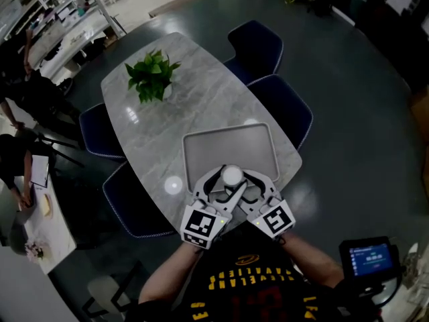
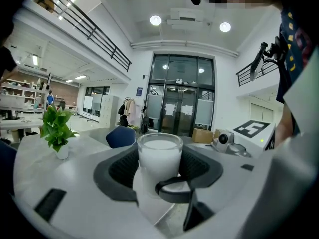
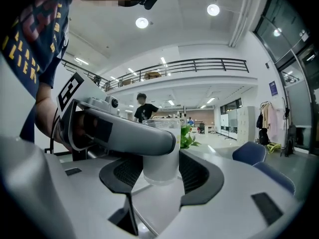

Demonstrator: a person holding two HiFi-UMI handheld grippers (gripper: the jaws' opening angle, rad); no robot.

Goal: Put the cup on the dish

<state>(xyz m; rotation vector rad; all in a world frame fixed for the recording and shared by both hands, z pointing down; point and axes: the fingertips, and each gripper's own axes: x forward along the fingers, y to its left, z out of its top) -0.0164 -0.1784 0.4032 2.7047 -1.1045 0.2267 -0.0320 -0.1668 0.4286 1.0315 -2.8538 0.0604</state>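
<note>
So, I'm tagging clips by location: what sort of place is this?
Probably a large open office or lab lobby: a stone-look meeting table with blue chairs, tall glass entrance doors, and a railed mezzanine above.

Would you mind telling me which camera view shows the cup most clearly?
The left gripper view: the cup stands close and almost whole there. In the right gripper view its upper part is covered; the head view shows only its small white top.
</note>
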